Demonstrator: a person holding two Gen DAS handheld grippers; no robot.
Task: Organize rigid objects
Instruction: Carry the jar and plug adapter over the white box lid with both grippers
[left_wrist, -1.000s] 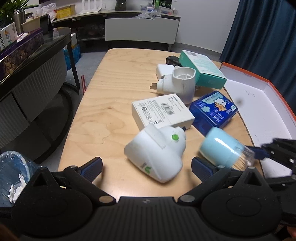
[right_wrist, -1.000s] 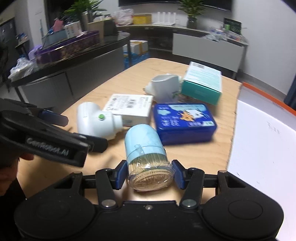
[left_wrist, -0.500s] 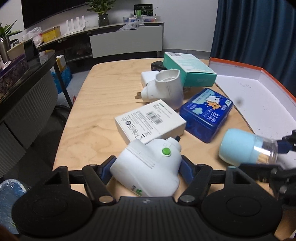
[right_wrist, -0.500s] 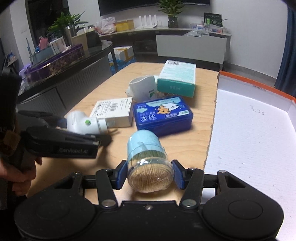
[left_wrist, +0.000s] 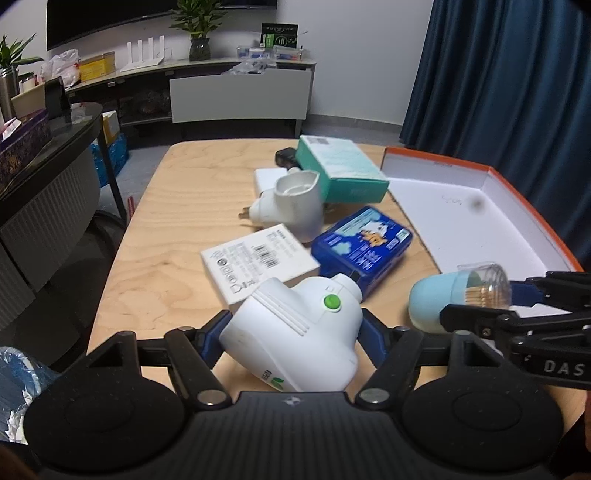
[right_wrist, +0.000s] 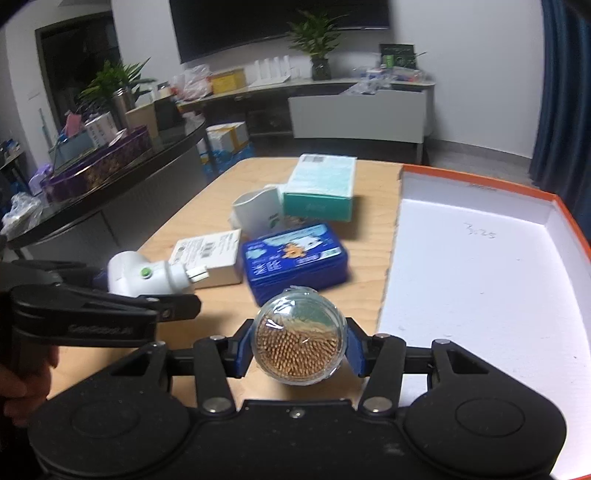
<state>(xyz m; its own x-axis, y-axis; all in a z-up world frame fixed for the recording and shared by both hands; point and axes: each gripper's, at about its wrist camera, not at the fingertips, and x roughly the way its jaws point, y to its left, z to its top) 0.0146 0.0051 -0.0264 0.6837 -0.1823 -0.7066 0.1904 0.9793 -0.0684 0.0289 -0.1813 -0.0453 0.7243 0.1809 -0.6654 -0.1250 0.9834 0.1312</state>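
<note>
My left gripper (left_wrist: 291, 332) is shut on a white plug-in device with a green button (left_wrist: 295, 332) and holds it above the wooden table (left_wrist: 177, 206); it also shows in the right wrist view (right_wrist: 142, 275). My right gripper (right_wrist: 299, 345) is shut on a light blue toothpick jar (right_wrist: 299, 336), its clear end toward the camera; the jar also shows in the left wrist view (left_wrist: 458, 295). An open white box with orange rim (right_wrist: 480, 277) lies on the right.
On the table lie a blue tin (left_wrist: 364, 245), a flat white box (left_wrist: 258, 258), a second white plug-in device (left_wrist: 291, 203), a teal box (left_wrist: 340, 168) and a white adapter (left_wrist: 264, 179). A dark counter (right_wrist: 110, 192) stands left.
My left gripper has closed on the white plug-in device and lifted it. My right gripper has raised the toothpick jar and tipped it more end-on, shifting toward the open box.
</note>
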